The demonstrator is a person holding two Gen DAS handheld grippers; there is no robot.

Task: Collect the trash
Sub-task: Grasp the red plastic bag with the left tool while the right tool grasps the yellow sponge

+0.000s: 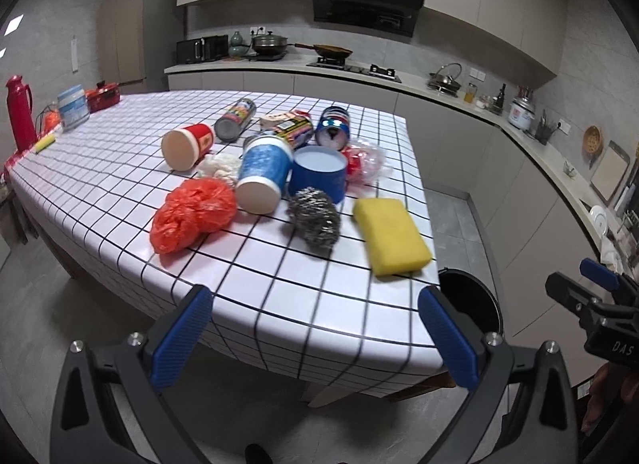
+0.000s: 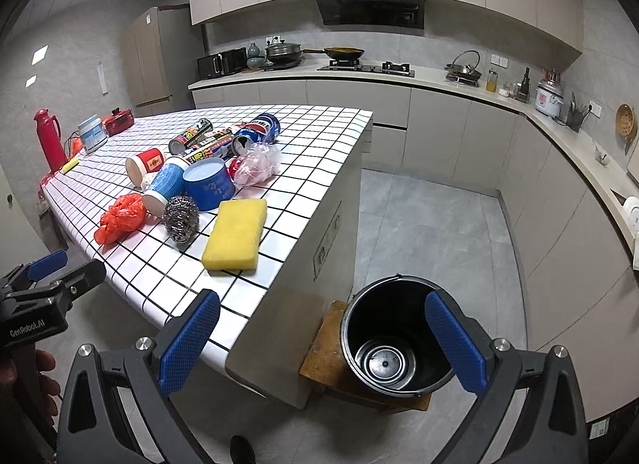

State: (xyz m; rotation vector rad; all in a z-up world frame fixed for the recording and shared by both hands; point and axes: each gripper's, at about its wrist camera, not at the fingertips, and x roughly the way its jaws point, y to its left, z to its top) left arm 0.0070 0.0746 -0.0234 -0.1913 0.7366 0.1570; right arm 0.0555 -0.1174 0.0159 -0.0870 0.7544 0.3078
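Hovering both grippers short of the littered table (image 1: 279, 296).
I see left gripper (image 1: 315, 338) and right gripper (image 2: 323, 340) spread wide, empty; black bucket (image 2: 359, 328) below.

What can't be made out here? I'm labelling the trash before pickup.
- Left wrist view: black bucket mostly hidden behind the table corner.
- Both views: white crumpled item partly covered by the blue cup.
- Can labels too small to read.

Lying on the table (image 1: 120, 184) are 2 paper cups (image 1: 187, 146), 3 cans (image 1: 235, 118), 1 yellow sponge (image 1: 391, 236), 1 steel scourer (image 1: 315, 218) and 1 orange bag (image 1: 191, 212).
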